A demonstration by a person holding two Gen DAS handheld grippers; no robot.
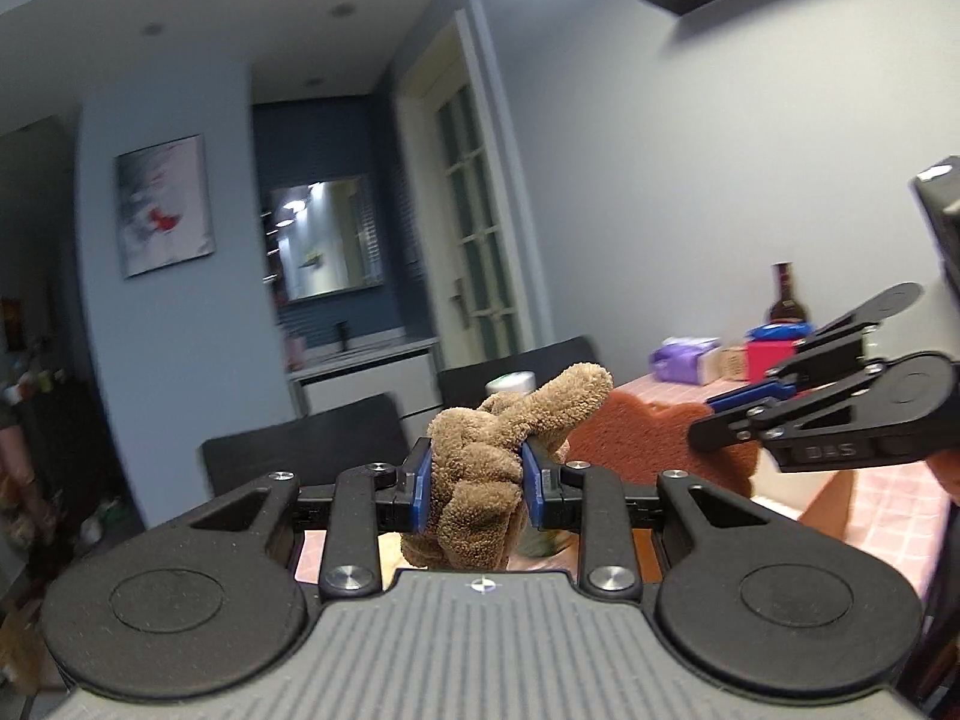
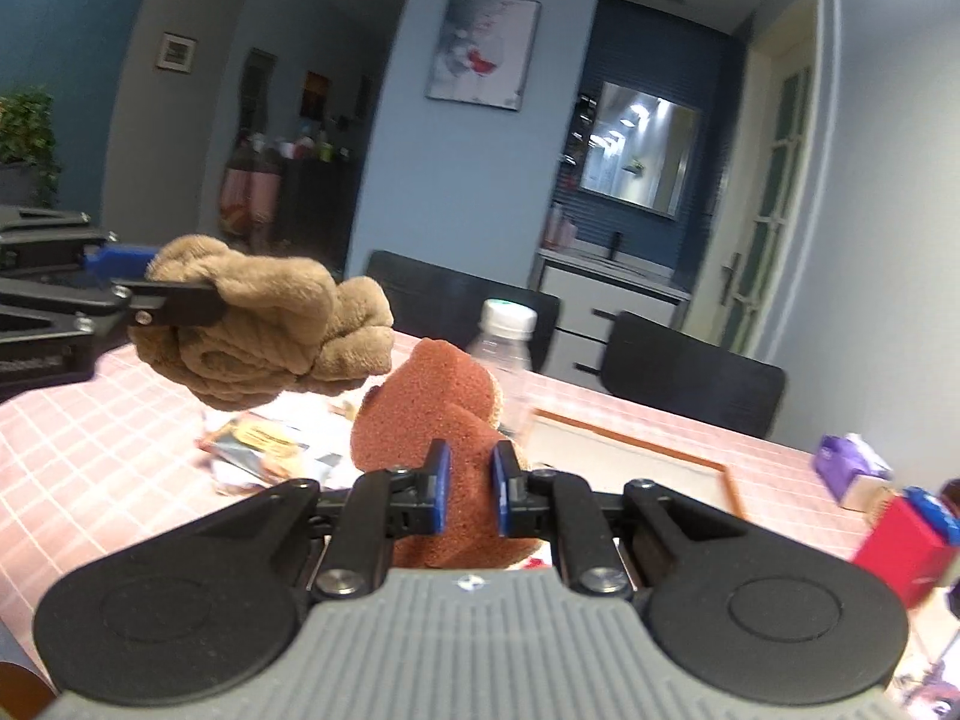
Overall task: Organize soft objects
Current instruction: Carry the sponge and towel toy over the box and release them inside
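The left gripper [image 1: 474, 483] holds a bunched tan plush cloth [image 1: 492, 462] between its blue pads; the jaws stand fairly narrow, pressed into the fabric from both sides. The cloth bulges above and below the pads, and one thick fold sticks up toward the right. From the right wrist view the same tan plush cloth [image 2: 270, 324] hangs in the air above the left part of the desk [image 2: 108, 438], clear of its pink checked cover, with the left gripper [image 2: 180, 300] reaching in from the left edge of the picture.

The right gripper [image 2: 470, 489] clamps a rust-brown sponge [image 2: 432, 402]; its jaws are nearly together and pinch a ridge of the sponge, whose rounded body rises in front of them. From the left wrist view the rust-brown sponge [image 1: 648, 432] shows to the right of the cloth, partly behind the right gripper [image 1: 744, 408], and is lifted off the desk [image 1: 888, 516].

On the desk, a clear plastic bottle [image 2: 507, 330] with a white cap stands behind the sponge. A flat tray with an orange rim [image 2: 678, 450] lies toward the right side. Crumpled packets [image 2: 264, 444] lie below the cloth. At the far right edge sit a purple pack of tissues [image 2: 852, 462] and a red box [image 2: 900, 540]. Black chairs [image 2: 690, 372] stand along the far edge.
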